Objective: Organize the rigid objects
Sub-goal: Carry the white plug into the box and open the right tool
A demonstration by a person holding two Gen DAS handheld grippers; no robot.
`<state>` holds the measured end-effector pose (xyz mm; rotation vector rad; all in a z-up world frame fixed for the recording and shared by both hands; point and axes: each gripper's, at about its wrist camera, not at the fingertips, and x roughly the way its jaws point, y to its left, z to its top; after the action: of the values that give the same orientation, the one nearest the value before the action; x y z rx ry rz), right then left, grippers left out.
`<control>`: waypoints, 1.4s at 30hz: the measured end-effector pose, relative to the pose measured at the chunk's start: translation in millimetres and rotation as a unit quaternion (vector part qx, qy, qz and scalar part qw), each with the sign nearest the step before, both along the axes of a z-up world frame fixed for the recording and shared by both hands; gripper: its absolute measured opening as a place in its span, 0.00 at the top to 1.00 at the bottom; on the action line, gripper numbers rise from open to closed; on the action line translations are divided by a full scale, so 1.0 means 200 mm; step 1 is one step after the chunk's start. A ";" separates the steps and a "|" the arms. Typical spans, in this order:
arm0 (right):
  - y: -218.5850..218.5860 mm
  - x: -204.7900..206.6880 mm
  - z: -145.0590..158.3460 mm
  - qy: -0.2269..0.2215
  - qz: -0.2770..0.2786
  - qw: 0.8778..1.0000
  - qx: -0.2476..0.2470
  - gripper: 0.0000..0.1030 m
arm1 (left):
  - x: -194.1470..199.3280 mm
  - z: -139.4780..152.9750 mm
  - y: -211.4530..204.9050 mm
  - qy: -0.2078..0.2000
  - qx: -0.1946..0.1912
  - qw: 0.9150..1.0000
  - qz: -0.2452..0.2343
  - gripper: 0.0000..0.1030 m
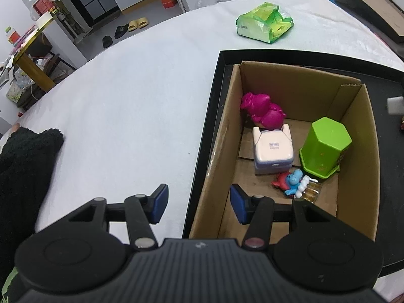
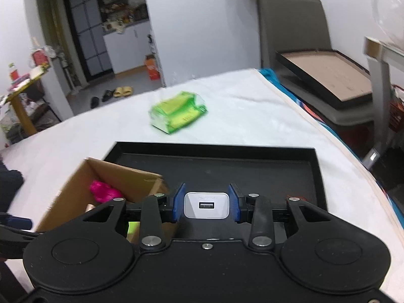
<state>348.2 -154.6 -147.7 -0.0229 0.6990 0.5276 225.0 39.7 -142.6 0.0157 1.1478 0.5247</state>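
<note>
A cardboard box (image 1: 222,136) stands in a black tray (image 1: 209,116) on the white table. It holds a magenta toy (image 1: 262,111), a white and lilac box-shaped object (image 1: 274,151), a green hexagonal container (image 1: 325,146) and a small red and blue figure (image 1: 290,180). My left gripper (image 1: 198,203) is open and empty, straddling the box's near left wall. My right gripper (image 2: 206,205) is shut on a white USB charger (image 2: 206,205), held above the tray (image 2: 252,166) just right of the box (image 2: 121,176). The charger also shows at the right edge of the left wrist view (image 1: 395,104).
A green plastic packet (image 1: 265,22) lies on the far part of the table, also in the right wrist view (image 2: 178,112). A dark fleece sleeve (image 1: 22,166) is at the left. The table edge runs along the right (image 2: 353,166); a chair and a framed board stand beyond it.
</note>
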 end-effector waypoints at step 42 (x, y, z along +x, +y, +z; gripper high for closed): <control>0.47 -0.20 -0.04 0.138 0.151 0.975 0.081 0.65 | -0.20 -0.06 0.12 -0.026 -0.105 0.994 -0.027 0.88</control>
<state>308.0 -60.3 -156.2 0.0991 0.9287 0.8907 185.9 63.9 -154.8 -0.1467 1.1439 0.3527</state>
